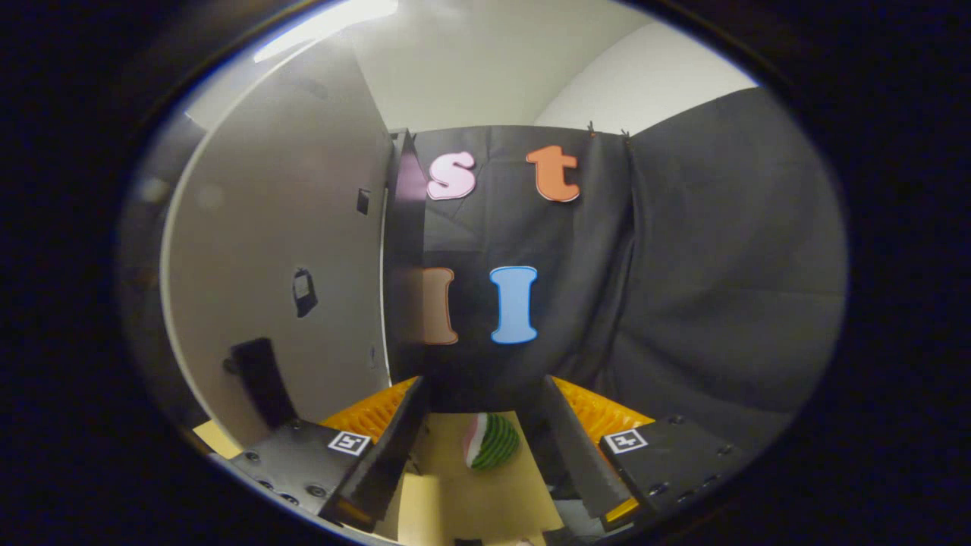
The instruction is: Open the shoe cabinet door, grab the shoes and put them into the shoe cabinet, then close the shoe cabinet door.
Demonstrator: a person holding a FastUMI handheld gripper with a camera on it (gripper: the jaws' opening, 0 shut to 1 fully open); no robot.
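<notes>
Tongs: the tongs (482, 425) stand wide apart with nothing held; the two fingers (394, 444) frame a bare stretch of the bench (485, 500).
Cabinet door: a pale panel (281, 258), judged to be the shoe cabinet door, stands upright just left of the tongs; whether it is swung open or closed cannot be told.
Handle: a dark bar (262, 379) low on the panel, near the left finger, is probably the pull.
Shoes: cannot be made out here.
Other object: a green-striped watermelon-slice toy (491, 441) lies on the bench between and just beyond the fingers; it is no part of the task.
Step in hand: judged to be working the door.
Doing it well: turn the tongs left toward the dark bar, seat both fingers squarely on it, and follow the hinge arc rather than pulling straight.
Risk: brushing the toy while turning.
</notes>
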